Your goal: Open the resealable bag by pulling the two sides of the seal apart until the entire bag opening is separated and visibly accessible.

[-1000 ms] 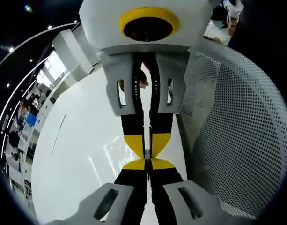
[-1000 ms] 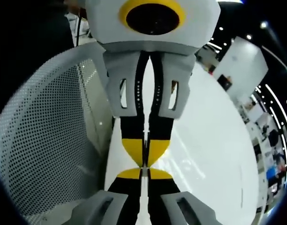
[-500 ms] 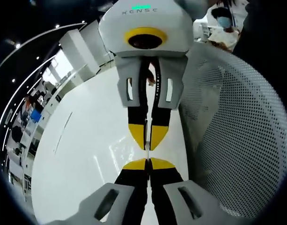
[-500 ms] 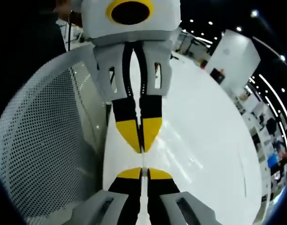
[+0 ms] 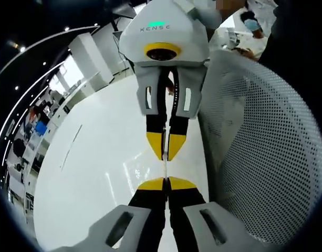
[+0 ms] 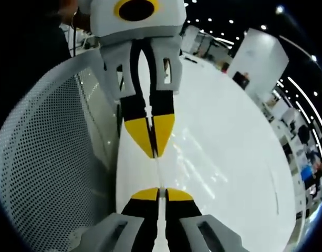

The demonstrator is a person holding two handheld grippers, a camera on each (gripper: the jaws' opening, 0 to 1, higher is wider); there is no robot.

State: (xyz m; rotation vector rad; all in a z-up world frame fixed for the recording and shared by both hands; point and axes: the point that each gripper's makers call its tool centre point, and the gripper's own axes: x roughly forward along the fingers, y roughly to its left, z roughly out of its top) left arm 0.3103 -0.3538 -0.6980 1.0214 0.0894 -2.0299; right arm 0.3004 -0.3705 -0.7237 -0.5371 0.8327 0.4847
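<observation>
Left tongs point(image 5: 165, 184) are clamped shut on the resealable bag point(image 5: 165, 167), a thin clear edge stretched tip to tip across to the right tongs point(image 6: 158, 193), also pinched tight on it. Since a second ago the two pairs have pulled further apart over the white bench point(image 5: 97, 173). White mesh basket point(image 5: 271, 157) sits alongside; can't tell what's inside.
</observation>
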